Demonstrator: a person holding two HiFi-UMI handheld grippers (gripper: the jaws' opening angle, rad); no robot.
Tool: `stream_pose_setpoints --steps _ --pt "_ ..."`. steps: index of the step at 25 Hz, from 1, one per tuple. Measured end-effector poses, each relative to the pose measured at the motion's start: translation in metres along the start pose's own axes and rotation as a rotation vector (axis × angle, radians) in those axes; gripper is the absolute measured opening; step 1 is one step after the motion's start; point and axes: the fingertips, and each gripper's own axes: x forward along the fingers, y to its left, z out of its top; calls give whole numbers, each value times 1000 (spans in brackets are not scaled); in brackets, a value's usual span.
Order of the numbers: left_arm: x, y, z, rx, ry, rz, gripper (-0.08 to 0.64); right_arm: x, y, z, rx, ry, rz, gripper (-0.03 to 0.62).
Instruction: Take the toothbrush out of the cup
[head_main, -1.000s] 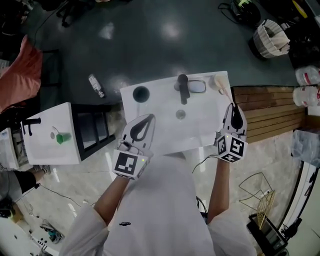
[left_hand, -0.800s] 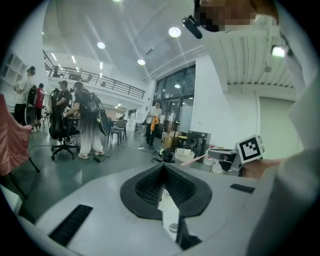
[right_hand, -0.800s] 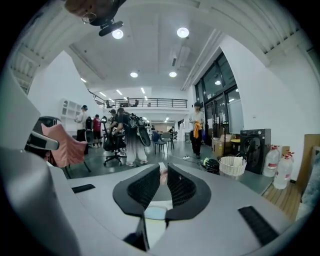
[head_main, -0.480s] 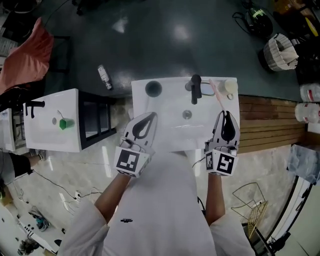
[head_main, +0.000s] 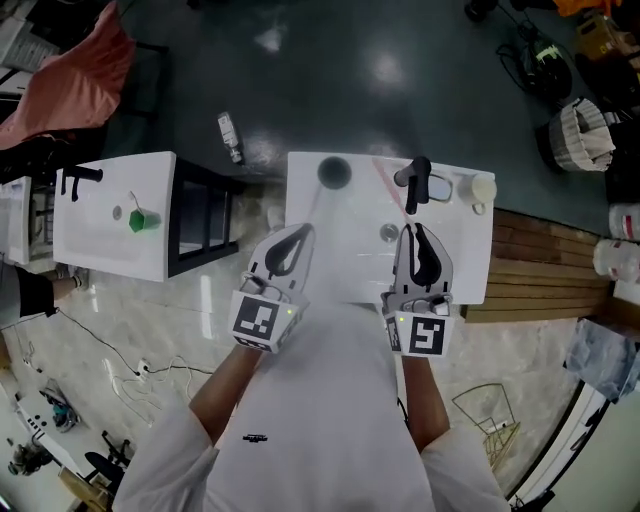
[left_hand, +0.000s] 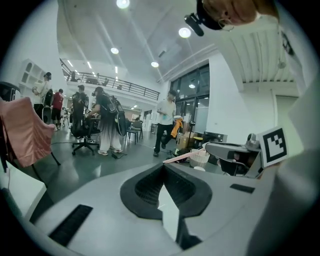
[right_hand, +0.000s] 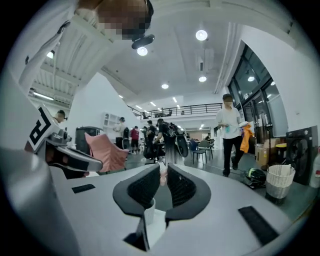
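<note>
**newbie:** If I go by the right gripper view, that pink sliver between the pads is the toothbrush, right?

**regular:** Yep. The right gripper is clamped on it, jaws nearly together with only the pink handle between them. From the head view the brush slants up and to the left from the tips, out over the white sink

**newbie:** So where's the cup?

**regular:** It's at the sink's far right corner, just right of the black tap. The toothbrush is fully out of it. The brush runs on the left side of the tap and the cup sits on the right, so they're not touching

**newbie:** And the left gripper?

**regular:** Its jaws are closed tip to tip with nothing in them. You can see that plainly in the left gripper view. It hangs over the sink's near left part, level with the right one, and both point away from the person
</note>
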Motion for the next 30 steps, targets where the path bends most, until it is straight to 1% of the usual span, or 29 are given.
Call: stream_pose_setpoints --steps 4,9,11,15,18,21,26,30 --pt "-9 13 -10 -11 17 39 3 12 34 -6 -7 7 92 38" --pt "-19 25 -17 -16 29 71 3 25 68 -13 -2 10 187 38" --pt "-23 30 -19 -19 30 91 3 30 80 -18 4 14 214 38" --pt "-31 40 -24 -34 35 129 3 36 95 -41 12 89 239 38" --pt "-36 45 -26 -47 46 137 3 39 101 -50 13 97 236 38" --pt "-39 49 -23 -37 51 116 3 42 108 -56 15 108 215 38" --pt "-46 60 -9 -12 51 55 3 41 123 -74 19 155 146 38" --pt "-55 74 -4 9 46 6 3 45 138 -91 15 194 60 38"
